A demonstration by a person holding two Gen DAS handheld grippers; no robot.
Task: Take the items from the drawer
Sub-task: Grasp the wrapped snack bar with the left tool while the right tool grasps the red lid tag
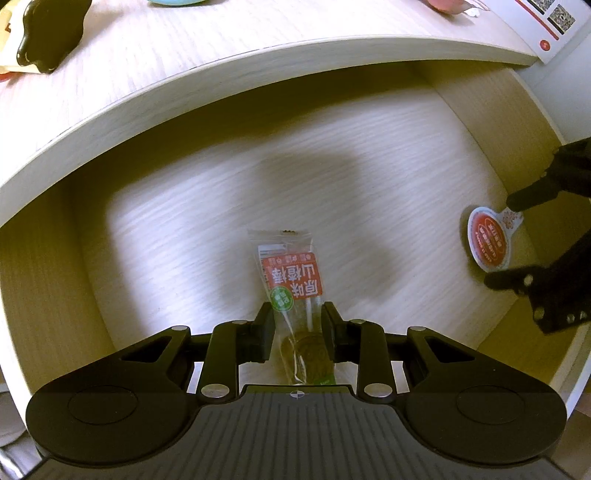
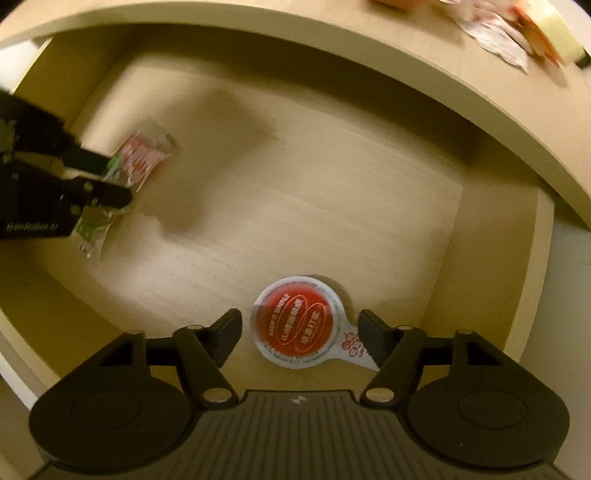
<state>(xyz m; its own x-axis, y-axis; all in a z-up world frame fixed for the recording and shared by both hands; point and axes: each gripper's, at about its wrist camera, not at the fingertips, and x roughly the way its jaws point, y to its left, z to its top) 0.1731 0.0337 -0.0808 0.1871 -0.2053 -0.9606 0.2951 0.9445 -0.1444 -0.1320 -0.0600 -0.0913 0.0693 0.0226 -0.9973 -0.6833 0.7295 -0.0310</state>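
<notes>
The open wooden drawer (image 1: 207, 192) holds two items. A clear snack packet (image 1: 291, 273) with a red and green label lies lengthwise between the fingers of my left gripper (image 1: 297, 323), whose pads press its two sides. From the right wrist view the same packet (image 2: 142, 155) sits in the left gripper (image 2: 107, 177) at the drawer's left. A round jelly cup (image 2: 295, 326) with a red lid and white tab rests on the drawer floor. My right gripper (image 2: 300, 332) stands open around it, one finger on each side. The cup (image 1: 487, 240) also shows at the drawer's right wall.
The tabletop edge (image 1: 258, 62) overhangs the drawer's back. On it lie a black object (image 1: 48, 33), a card with QR codes (image 1: 546, 26), and crumpled wrappers (image 2: 498, 33) beside a pale roll (image 2: 554, 40). Bare drawer floor (image 2: 295, 192) lies between the two grippers.
</notes>
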